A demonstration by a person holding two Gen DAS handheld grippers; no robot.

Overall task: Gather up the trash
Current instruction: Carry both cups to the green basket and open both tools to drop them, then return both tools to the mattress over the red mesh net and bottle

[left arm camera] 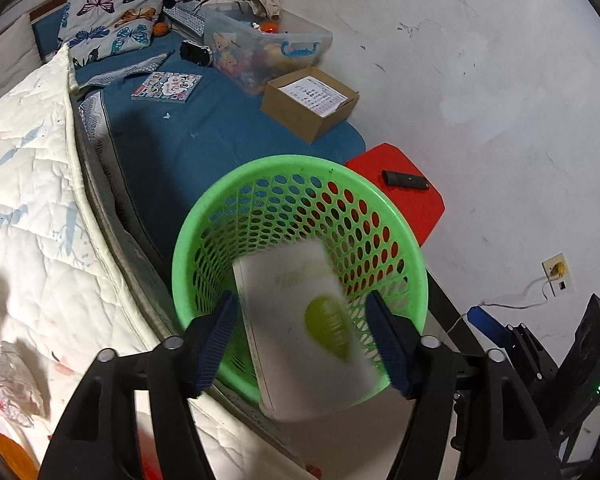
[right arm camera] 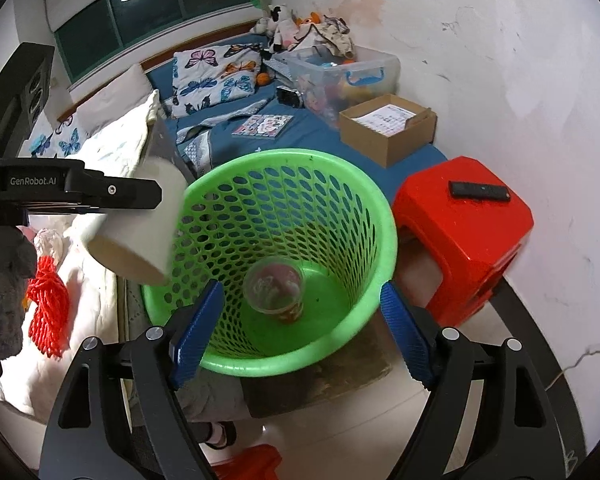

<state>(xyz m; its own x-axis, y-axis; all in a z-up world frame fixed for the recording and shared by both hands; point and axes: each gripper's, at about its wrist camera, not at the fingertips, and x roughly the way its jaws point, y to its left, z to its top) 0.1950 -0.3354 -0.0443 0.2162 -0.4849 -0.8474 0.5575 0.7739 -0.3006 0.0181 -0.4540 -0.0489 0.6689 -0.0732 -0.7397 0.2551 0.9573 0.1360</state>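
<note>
As the white carton (left arm camera: 300, 328) hangs blurred between the left tongs (left arm camera: 304, 344), pads apart, released over the green basket (left arm camera: 204, 236) | right tongs (right arm camera: 296, 336) released, empty; cup (right arm camera: 274, 286) already binned; red netting (right arm camera: 48, 312) left on bed.

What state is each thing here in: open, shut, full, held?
left gripper: open, carton loose between its jaws.
right gripper: open, empty.
white carton: blurred, tilted over the basket.
green basket: upright, one cup inside.
clear cup: on the basket's bottom, mouth up.
cardboard box: open, paper inside.
storage bin: open top, toys inside.
</note>
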